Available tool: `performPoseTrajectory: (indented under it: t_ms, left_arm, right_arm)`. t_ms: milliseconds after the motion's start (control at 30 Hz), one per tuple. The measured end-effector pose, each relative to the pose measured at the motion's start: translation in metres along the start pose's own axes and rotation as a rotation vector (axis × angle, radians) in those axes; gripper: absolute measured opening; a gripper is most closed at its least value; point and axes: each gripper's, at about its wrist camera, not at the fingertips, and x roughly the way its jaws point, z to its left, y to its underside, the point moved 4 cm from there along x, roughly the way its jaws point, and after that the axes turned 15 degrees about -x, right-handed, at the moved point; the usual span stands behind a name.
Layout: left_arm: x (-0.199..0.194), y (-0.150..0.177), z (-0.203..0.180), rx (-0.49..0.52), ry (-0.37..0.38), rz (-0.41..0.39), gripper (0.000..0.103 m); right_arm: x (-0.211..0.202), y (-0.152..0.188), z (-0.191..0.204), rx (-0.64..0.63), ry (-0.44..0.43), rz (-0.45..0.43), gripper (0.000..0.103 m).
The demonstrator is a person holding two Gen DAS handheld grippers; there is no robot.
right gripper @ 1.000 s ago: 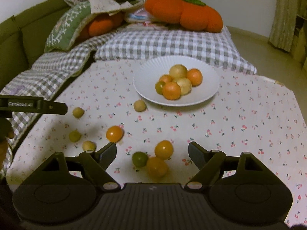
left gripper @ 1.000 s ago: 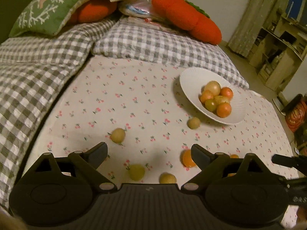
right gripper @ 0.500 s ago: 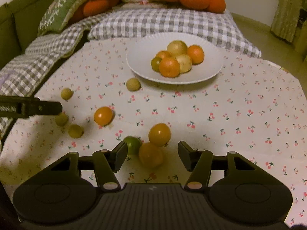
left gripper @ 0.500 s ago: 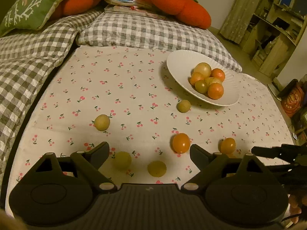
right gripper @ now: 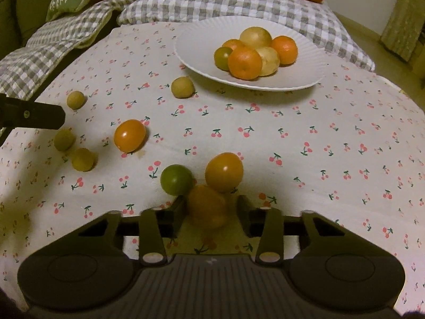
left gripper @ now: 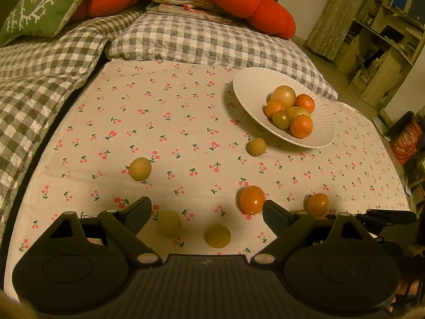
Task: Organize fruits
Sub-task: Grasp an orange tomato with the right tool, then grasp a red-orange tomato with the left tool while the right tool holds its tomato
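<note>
From where I stand, nothing legible turns up in either view. The round orange-and-black item on the floor at the far right of the left wrist view carries a dark printed design, but it is too small and blurred to make out any letters. The black plastic body of the left gripper and of the right gripper each bear a tiny pale mark at the centre of the ribbed housing, and neither can be read as text.
</note>
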Motion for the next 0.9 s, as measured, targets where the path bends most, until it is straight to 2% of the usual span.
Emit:
performPoseTrajectory:
  t_ms: [267,733,900]
  left_arm:
    - [0.004,-0.001,-0.003,0.016,-0.007,-0.003,0.080]
    - [0.026,0.003,-0.025,0.124,-0.020,-0.016,0.075]
    - [0.041,0.003,-0.038,0.167,-0.002,-0.010,0.065]
  right_arm:
    - [-0.008,-0.005,0.002,-0.012,0.009,-0.022,0.030]
    - [-0.027,-0.014,-0.009,0.041,0.024,-0.100,0.030]
    - [-0.028,-0.016,-0.011,0.046,0.025,-0.107,0.030]
